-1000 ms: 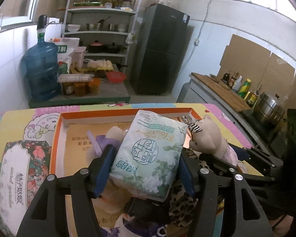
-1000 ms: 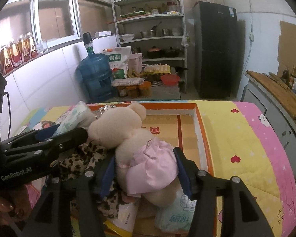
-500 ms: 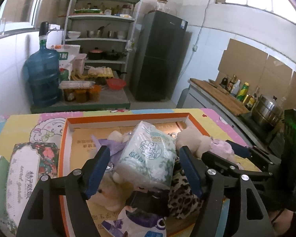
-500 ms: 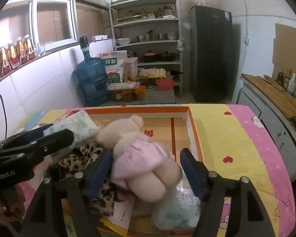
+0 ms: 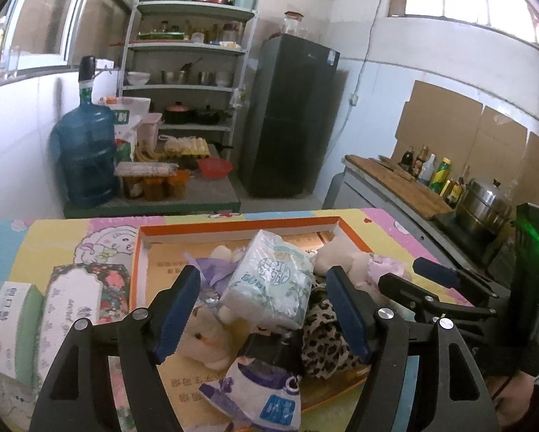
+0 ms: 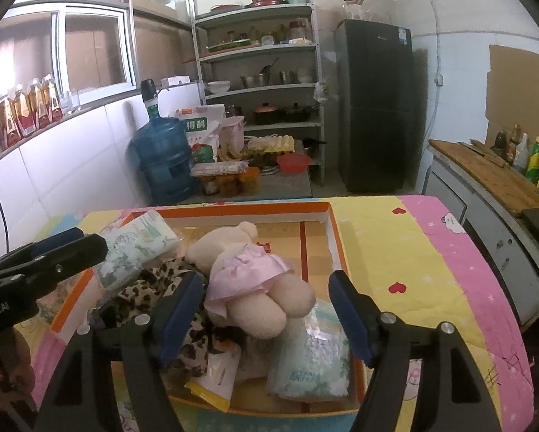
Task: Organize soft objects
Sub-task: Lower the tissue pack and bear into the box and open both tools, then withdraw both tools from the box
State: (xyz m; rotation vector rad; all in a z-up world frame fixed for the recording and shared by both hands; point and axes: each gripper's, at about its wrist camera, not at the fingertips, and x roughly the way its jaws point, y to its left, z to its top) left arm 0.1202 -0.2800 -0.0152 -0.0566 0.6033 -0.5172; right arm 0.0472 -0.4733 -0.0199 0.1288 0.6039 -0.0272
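Note:
An orange-rimmed cardboard box [image 5: 233, 225] on the table holds a heap of soft things. A green-printed tissue pack [image 5: 269, 284] lies on top of the heap. My left gripper [image 5: 260, 288] is open just above and behind it, pads clear of it. A cream teddy in a pink dress [image 6: 247, 273] lies face down in the box [image 6: 336, 237], on a leopard-print cloth [image 6: 150, 288]. My right gripper [image 6: 265, 284] is open around the teddy's legs without touching. The same tissue pack [image 6: 136, 244] shows at left.
Also in the box: a small white plush [image 5: 201, 338], a purple-and-white packet [image 5: 262, 388], a second tissue pack [image 6: 312, 352]. Flowered tissue boxes [image 5: 78, 302] lie left of the box. Bare patterned tablecloth [image 6: 413, 252] spreads to its right. Shelves, water jug and fridge stand beyond.
Both grippers opened and let go: the tissue pack and the teddy dropped onto the heap in the box. Both grippers drew back and rose a little.

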